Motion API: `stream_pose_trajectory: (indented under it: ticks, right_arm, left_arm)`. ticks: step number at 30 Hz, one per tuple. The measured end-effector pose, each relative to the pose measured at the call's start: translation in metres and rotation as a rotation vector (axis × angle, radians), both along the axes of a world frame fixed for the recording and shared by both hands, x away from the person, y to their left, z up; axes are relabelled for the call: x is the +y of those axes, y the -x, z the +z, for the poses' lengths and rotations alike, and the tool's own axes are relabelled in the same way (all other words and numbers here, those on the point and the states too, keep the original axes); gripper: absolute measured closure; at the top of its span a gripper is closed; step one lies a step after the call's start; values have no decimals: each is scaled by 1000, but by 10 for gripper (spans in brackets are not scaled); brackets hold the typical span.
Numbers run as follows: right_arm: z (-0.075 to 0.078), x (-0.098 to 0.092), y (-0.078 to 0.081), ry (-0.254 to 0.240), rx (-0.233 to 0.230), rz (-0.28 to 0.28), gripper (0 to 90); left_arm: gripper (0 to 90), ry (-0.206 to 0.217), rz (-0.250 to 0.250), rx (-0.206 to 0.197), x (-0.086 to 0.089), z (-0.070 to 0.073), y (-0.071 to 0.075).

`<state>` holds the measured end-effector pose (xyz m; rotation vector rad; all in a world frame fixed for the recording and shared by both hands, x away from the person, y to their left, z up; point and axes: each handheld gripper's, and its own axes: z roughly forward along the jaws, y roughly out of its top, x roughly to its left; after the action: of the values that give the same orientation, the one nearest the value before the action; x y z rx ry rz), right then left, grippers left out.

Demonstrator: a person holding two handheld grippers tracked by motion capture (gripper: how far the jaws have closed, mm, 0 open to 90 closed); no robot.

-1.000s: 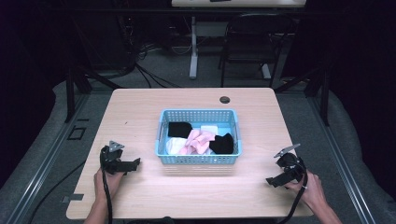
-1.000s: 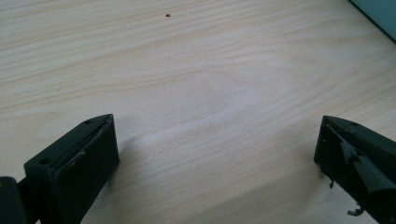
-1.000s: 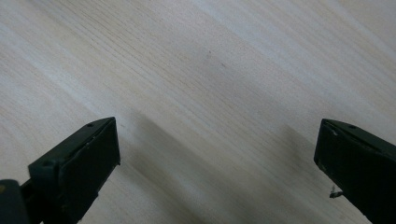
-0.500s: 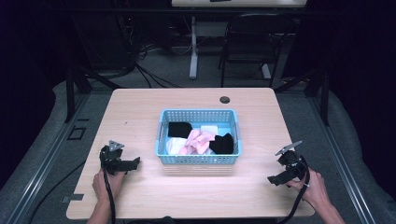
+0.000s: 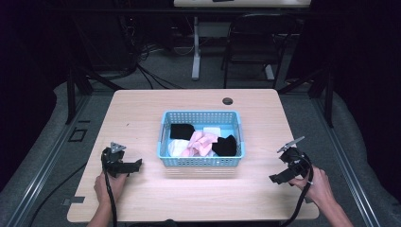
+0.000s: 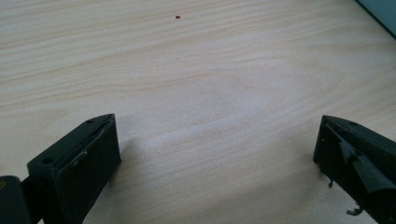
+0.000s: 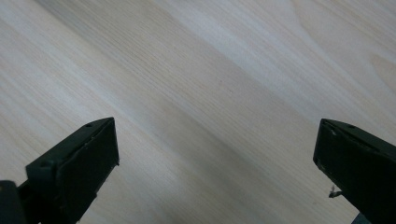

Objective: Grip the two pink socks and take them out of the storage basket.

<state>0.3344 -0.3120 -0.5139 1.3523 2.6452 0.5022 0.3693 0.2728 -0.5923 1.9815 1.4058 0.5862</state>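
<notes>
a: how far along is it?

b: by my reading, not begun. the clothes [image 5: 203, 142] all sit in the basket [image 5: 202, 161] at table [image 5: 189, 198] centre.

a: and the grippers?

b: left gripper [image 5: 137, 165] at 8 o'clock, right gripper [image 5: 273, 179] at 4; both spread wide, holding nothing, well apart from the basket.

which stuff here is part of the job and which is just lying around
Part of the job:
blue basket
black, pink and white cloth pieces inside it
left gripper, open
right gripper, open

Lying about:
chair behind the table
floor cables
</notes>
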Motion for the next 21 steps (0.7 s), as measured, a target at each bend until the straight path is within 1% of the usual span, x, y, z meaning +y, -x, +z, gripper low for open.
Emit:
stream_pose_trajectory:
  ticks: [1,2,3,6,8,10,11,12,14,17,18,21]
  right_arm:
    - [1,1,-1,13,-5,2,0]
    - [4,3,-3,10,0,7,0]
    - [6,4,-4,17,-5,6,0]
    - [13,8,-8,9,-4,15,0]
    - [19,12,-10,15,-4,26,0]
    - [25,16,-13,3,-16,28,0]
    - [28,17,-14,13,-9,38,0]
    - [33,21,-17,12,-12,47,0]
    - [35,22,-18,14,-19,45,0]
    - [42,28,-22,6,-22,56,0]
    - [46,32,-24,7,-18,66,0]
    - [51,35,-27,11,-23,72,0]
  left_arm:
    - [2,0,0,0,0,0,0]
    - [2,0,-1,0,0,0,0]
    - [2,0,-1,0,0,0,0]
    - [3,0,-1,0,0,0,0]
    - [3,-1,-1,0,0,0,0]
    - [3,-1,-1,0,0,0,0]
    - [2,-1,-1,-1,0,0,0]
    - [3,-1,-1,-1,0,0,0]
    - [3,-2,-2,-1,0,0,0]
    - [3,-2,-2,0,0,0,0]
    - [3,-2,-2,-1,0,0,0]
    - [3,-1,-2,-1,0,0,0]
